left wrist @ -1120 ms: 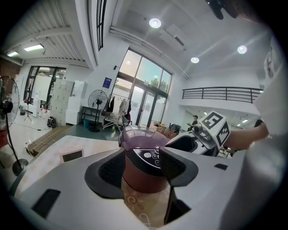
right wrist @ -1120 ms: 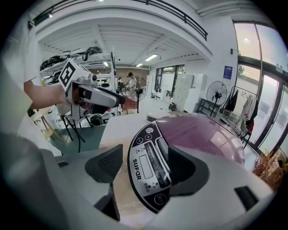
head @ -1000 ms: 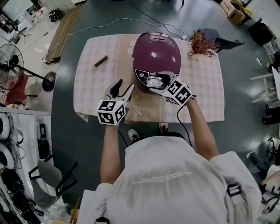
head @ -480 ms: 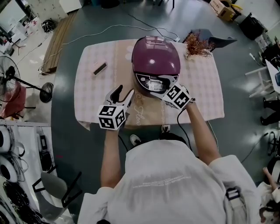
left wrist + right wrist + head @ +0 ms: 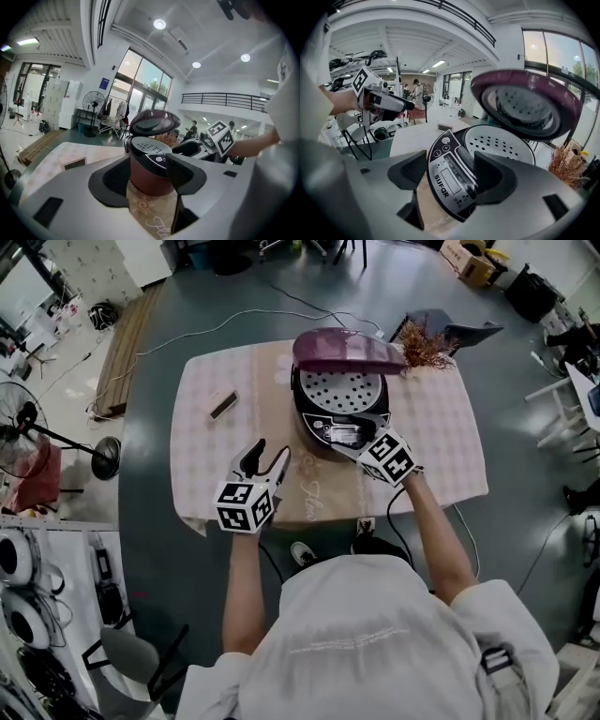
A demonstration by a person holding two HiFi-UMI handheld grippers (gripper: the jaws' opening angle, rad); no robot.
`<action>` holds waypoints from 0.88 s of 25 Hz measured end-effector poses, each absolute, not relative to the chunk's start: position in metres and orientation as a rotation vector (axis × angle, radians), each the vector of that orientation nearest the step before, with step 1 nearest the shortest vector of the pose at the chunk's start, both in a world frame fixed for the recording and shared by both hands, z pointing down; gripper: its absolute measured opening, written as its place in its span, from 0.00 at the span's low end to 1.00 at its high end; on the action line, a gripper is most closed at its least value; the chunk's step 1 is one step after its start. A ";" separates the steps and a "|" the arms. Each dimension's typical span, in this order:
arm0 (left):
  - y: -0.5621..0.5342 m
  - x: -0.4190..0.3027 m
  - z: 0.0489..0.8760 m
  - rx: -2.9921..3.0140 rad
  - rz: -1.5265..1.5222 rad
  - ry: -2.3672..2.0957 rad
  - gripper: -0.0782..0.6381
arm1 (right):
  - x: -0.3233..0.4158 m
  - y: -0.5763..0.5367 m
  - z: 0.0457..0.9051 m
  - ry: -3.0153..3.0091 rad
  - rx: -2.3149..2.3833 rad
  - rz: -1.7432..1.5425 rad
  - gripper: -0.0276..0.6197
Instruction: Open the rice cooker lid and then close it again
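cooker (image 5: 339, 418) at mid table (image 5: 202, 465), lid (image 5: 345, 351) up and tilted back, perforated inner plate (image 5: 339, 388) showing. right gripper (image 5: 359, 437) at the cooker's front, jaws wide and just been opening, control panel (image 5: 449, 180) between them, pads not pressing it. left gripper (image 5: 267, 454) left of the cooker near the table's front edge, jaws apart, gripping nothing.

Items by number. One surface (image 5: 442, 454) carried one rice cooker (image 5: 339, 418) midway along its far edge, fitted with one lid (image 5: 347, 351); one brown runner (image 5: 319, 493) reaching its near edge; one small flat box (image 5: 223, 405) toward its left edge; and one bunch of dried stems (image 5: 427, 341) at its far right corner. One standing fan (image 5: 21, 420) stood on the floor beyond the left edge.
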State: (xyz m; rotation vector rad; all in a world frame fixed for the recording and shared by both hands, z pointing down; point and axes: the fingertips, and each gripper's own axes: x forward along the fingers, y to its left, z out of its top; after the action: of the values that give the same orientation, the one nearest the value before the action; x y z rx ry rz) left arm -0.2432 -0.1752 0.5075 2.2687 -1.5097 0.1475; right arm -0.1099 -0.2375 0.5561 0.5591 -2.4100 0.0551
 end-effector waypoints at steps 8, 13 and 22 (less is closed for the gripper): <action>-0.176 -0.248 0.517 2.252 0.145 -1.507 0.45 | -0.111 -0.239 0.560 -2.424 0.612 0.055 0.56; -0.181 -0.250 0.511 2.250 0.141 -1.534 0.45 | -0.114 -0.235 0.560 -2.439 0.594 0.038 0.57; -0.200 -0.233 0.489 2.316 0.189 -1.560 0.45 | -0.109 -0.241 0.557 -2.532 0.576 0.166 0.56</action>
State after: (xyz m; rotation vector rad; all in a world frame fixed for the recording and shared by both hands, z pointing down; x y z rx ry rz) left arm -0.2331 -0.1999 0.4887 2.3160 -1.5602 0.1888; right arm -0.1086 -0.2411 0.5571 0.5762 -2.5321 0.1661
